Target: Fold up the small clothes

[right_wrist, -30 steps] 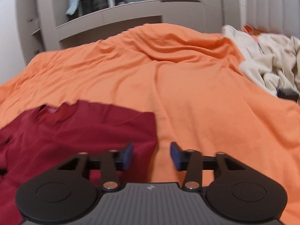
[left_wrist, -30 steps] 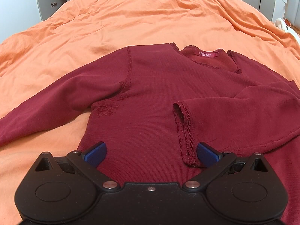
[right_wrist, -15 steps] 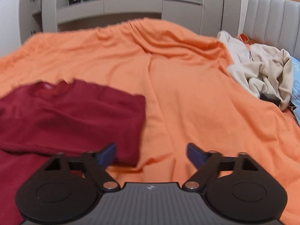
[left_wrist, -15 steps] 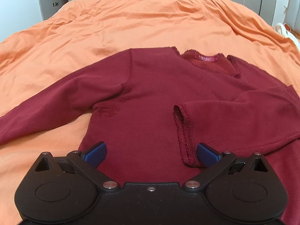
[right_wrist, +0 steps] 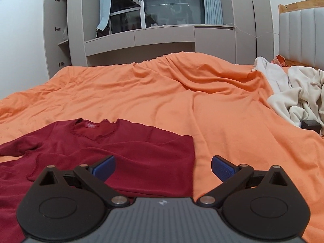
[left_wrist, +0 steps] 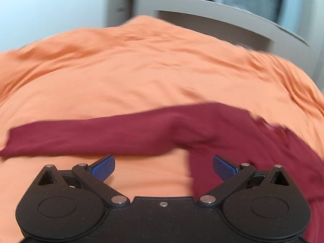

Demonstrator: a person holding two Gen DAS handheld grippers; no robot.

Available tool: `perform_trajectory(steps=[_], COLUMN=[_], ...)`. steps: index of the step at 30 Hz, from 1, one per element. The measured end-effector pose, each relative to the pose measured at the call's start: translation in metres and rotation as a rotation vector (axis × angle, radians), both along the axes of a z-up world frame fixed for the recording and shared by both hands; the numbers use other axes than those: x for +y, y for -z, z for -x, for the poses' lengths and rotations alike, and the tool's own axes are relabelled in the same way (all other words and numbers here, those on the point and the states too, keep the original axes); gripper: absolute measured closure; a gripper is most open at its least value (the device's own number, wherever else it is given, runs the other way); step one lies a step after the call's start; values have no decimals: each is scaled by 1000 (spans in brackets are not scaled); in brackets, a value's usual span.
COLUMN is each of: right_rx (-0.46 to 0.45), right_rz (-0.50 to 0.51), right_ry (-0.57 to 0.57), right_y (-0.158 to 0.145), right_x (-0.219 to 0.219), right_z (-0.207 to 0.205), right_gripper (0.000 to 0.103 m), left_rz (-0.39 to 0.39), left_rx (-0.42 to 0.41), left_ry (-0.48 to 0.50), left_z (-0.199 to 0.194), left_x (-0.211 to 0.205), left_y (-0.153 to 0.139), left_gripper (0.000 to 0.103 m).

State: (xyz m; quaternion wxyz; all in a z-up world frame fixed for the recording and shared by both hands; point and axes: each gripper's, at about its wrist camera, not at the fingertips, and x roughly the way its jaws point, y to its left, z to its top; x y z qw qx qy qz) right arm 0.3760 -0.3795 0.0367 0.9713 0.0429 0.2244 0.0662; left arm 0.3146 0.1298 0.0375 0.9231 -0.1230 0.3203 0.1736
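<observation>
because the left wrist view is smeared by motion, the dark red long-sleeved top (left_wrist: pixel 212 125) is seen there only as a blurred shape: one sleeve (left_wrist: pixel 81 137) stretched out to the left across the orange duvet (left_wrist: pixel 141 77), the body cut off at the right edge and partly hidden behind the left tongs (left_wrist: pixel 163 167). the neckline and label can barely be made out there. in the right wrist view the top (right_wrist: pixel 129 147) is sharp, lying flat on the orange duvet (right_wrist: pixel 202 101) with its right sleeve folded across the body; its lower part is hidden under the right tongs (right_wrist: pixel 163 167). a pile of cream clothes (right_wrist: pixel 293 93) is cut off at the right edge.

compared with the earlier frames, the left tongs' view has been swung from the middle of the top to its left sleeve. the left tongs are spread wide with nothing gripped. the right tongs' jaws have just been opening and now stand wide apart, with nothing pressed between them.
</observation>
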Motion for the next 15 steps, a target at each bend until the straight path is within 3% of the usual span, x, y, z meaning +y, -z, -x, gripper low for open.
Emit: perform_trajectory(steps=[7,15], right_rx=[-7,-52], right_rz=[-15,2], right_ry=[-41,-118], right_y=[0,-1], right_x=[15,37], right_z=[3,13], right_gripper=[0,0], left_rz=[196,296], left_rx=[-27,-152], left_ry=[-244,-395], left_z=[45,61], left_x=[94,134], left_y=[-2,8], left_gripper=[1,3])
